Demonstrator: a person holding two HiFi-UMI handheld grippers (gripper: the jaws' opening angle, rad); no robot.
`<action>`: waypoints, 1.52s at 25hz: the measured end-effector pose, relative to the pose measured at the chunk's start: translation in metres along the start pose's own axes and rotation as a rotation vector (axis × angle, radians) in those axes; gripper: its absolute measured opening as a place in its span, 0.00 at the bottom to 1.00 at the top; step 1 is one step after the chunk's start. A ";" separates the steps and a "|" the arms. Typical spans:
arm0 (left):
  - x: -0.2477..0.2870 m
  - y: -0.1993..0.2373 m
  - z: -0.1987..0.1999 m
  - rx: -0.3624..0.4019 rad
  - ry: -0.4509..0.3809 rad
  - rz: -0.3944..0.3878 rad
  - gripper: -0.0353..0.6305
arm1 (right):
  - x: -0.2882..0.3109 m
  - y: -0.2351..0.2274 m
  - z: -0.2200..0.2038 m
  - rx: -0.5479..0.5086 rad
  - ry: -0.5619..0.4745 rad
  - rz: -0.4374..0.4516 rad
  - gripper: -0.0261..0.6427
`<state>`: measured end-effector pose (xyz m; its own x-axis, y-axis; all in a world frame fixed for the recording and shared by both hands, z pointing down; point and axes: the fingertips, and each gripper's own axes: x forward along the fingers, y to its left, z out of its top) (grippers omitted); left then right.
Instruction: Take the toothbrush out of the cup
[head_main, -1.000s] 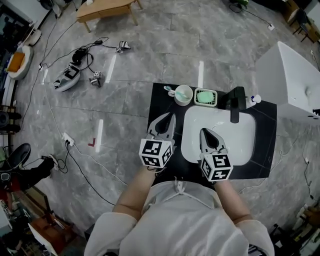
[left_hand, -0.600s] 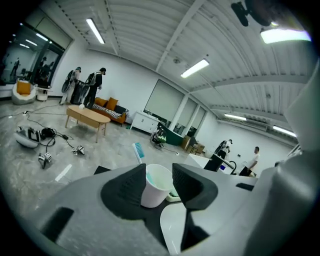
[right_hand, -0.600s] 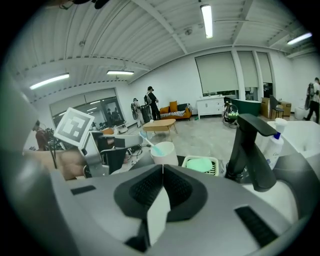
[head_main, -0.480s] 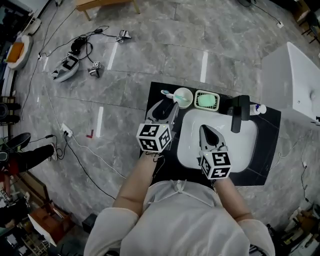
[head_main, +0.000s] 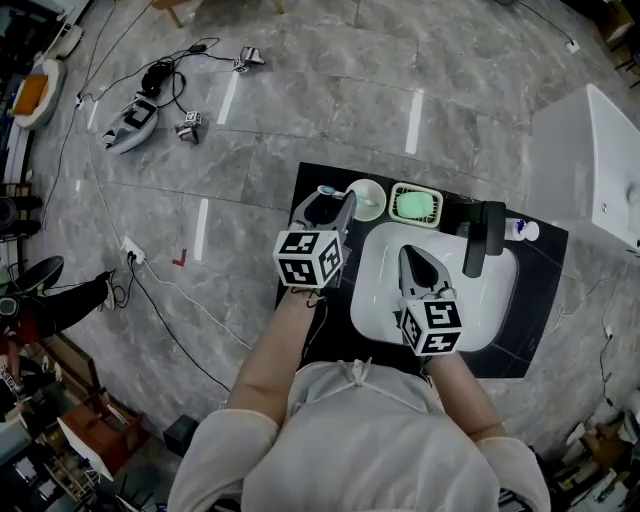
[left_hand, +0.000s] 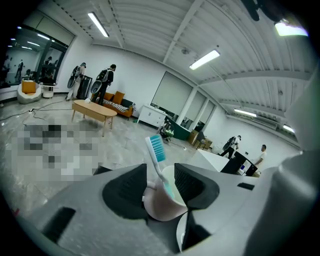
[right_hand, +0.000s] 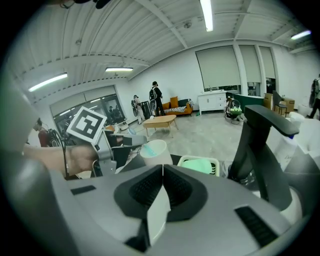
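Note:
A pale cup (head_main: 366, 198) stands at the back left of the black counter (head_main: 300, 300), with a white toothbrush leaning out of it to the left, its blue bristle head (head_main: 327, 190) up. In the left gripper view the toothbrush (left_hand: 156, 150) rises between the two dark pads, in front of the cup (left_hand: 167, 200). My left gripper (head_main: 335, 205) (left_hand: 160, 182) is at the cup's left side; its jaws are opening and the pads stand clear of the brush. My right gripper (head_main: 408, 256) (right_hand: 161, 172) hovers over the sink, shut on nothing.
A white sink basin (head_main: 480, 300) is set in the counter, with a black faucet (head_main: 487, 235) at its back. A green soap dish (head_main: 413, 205) sits right of the cup. Cables and small devices (head_main: 135, 118) lie on the grey floor at left.
My left gripper has moved forward from the counter's middle up to the cup and toothbrush. The right gripper has stayed over the sink.

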<state>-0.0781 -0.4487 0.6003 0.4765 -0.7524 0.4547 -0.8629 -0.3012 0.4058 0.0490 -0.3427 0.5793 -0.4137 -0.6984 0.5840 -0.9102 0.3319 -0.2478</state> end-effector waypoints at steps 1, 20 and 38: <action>0.001 0.001 0.001 0.000 -0.003 0.004 0.33 | 0.000 -0.001 -0.001 0.002 0.004 0.000 0.08; -0.022 -0.031 0.040 0.059 -0.110 -0.009 0.11 | -0.015 -0.001 0.001 0.009 -0.009 -0.009 0.08; -0.147 -0.107 0.090 0.161 -0.306 -0.136 0.11 | -0.068 0.031 0.006 0.000 -0.107 -0.015 0.08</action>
<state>-0.0705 -0.3586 0.4187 0.5371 -0.8322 0.1375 -0.8222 -0.4802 0.3056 0.0485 -0.2888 0.5272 -0.3998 -0.7670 0.5018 -0.9163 0.3209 -0.2396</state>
